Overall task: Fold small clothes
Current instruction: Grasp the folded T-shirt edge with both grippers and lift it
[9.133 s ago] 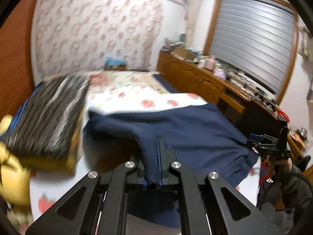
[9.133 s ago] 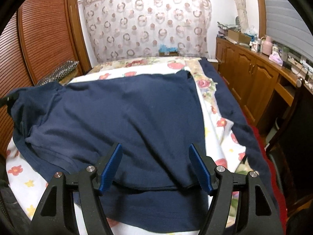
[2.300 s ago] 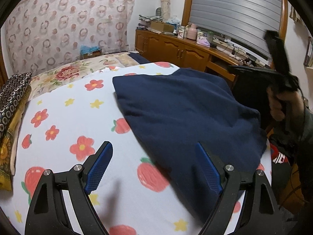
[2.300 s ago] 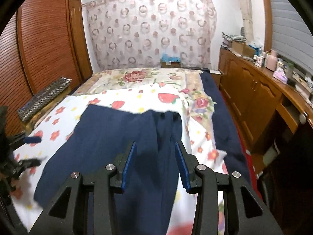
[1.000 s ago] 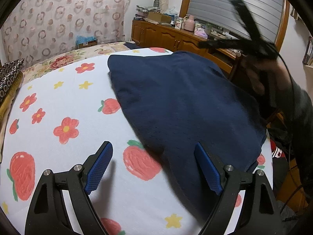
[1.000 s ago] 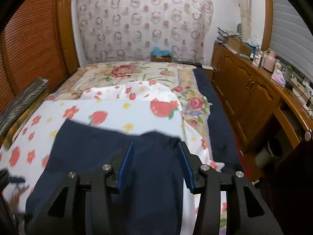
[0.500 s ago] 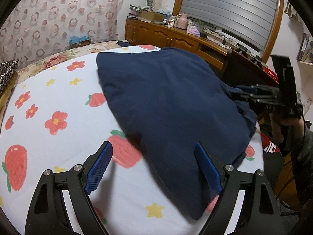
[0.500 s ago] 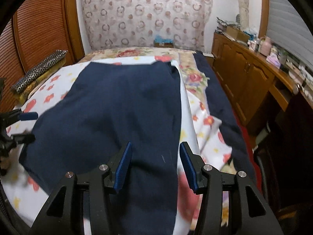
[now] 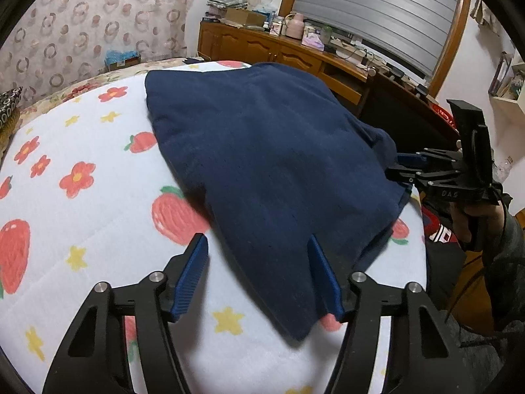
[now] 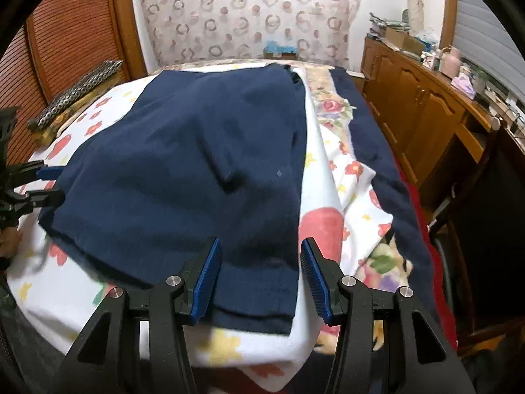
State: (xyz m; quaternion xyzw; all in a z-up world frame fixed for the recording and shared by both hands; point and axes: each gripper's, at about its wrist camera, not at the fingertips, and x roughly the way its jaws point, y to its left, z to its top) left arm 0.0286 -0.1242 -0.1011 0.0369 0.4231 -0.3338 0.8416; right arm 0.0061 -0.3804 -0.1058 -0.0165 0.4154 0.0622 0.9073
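Strawberry-print bedspread (image 9: 82, 229) under navy shirt (image 9: 269, 164) at twelve o'clock, left gripper (image 9: 259, 279) and right gripper (image 10: 259, 275) spread, holding nothing; likely to pinch bedspread too, dragging folded layers askew.

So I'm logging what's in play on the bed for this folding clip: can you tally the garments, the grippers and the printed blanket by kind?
Navy garment: 1
Grippers: 2, left gripper and right gripper, both open
Fruit-and-flower printed blanket: 1
Total: 4
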